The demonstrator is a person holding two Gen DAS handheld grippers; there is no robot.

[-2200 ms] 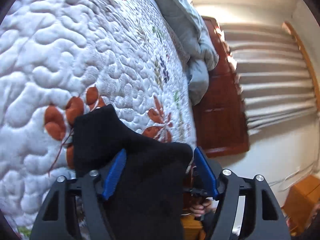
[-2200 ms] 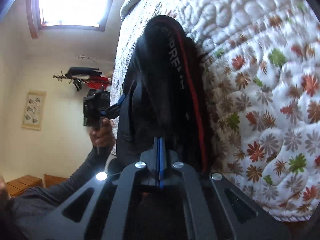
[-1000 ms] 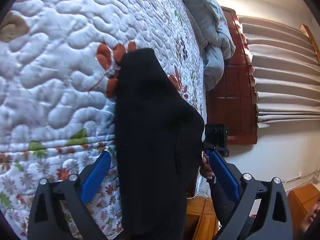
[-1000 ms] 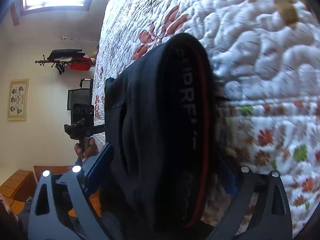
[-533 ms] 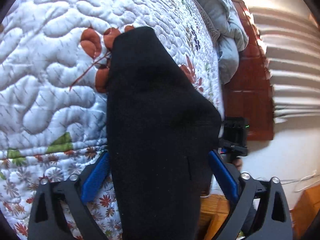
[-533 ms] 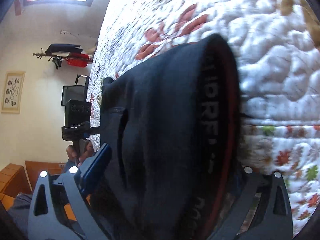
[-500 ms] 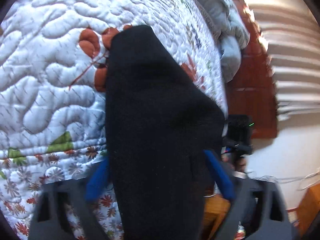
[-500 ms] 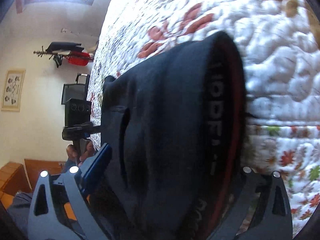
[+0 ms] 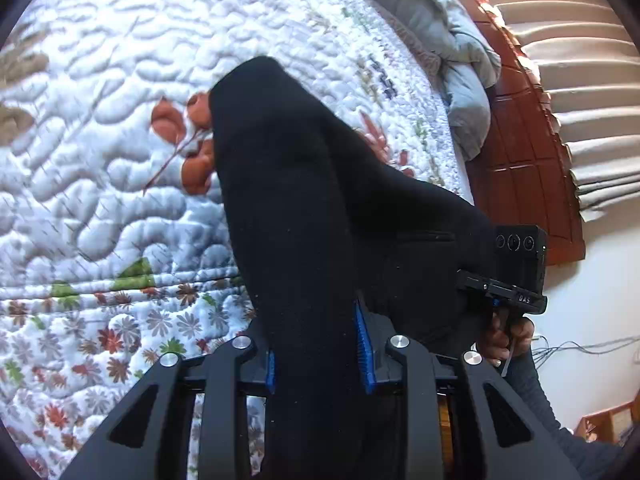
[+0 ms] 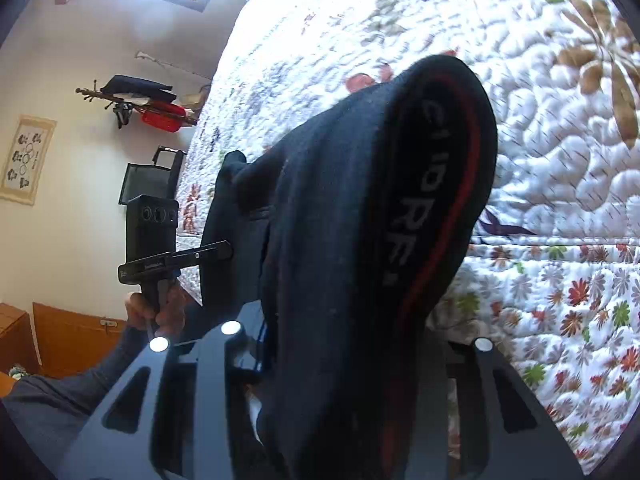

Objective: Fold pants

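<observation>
The bed [image 9: 120,80] fills most of both views, covered by a white quilt [image 10: 560,160] stitched in puffy swirls, with large rust leaves near its middle and a band of small red, green and brown flowers along its edge. A grey blanket [image 9: 460,52] lies bunched at the far end of the bed, against a dark red wooden headboard [image 9: 528,152]. Pale pleated curtains [image 9: 580,100] hang beyond it.

The black pants [image 9: 304,200] lie on the quilt near its flowered edge and run back toward both cameras. In the right wrist view their waistband [image 10: 440,184], with a red stripe and pale lettering, curves over the top of the bundle.

The left claw [image 9: 320,356] has just been closing, and its blue pads [image 9: 364,344] now pinch a thick fold of the pants between them. The right claw [image 10: 352,344] has also just been closing; the pants fill the space between its fingers and hide the pads, but the cloth rises bunched from the claw, so it appears gripped.

Each view shows the other claw's black handle with a hand [image 10: 156,308] around it, held just beside the pants. A dark sleeve [image 9: 532,392] leads away from the hand in the left view.

On the wall in the right wrist view are a rack [image 10: 136,100] with dark and red items and a small framed picture [image 10: 26,158].
</observation>
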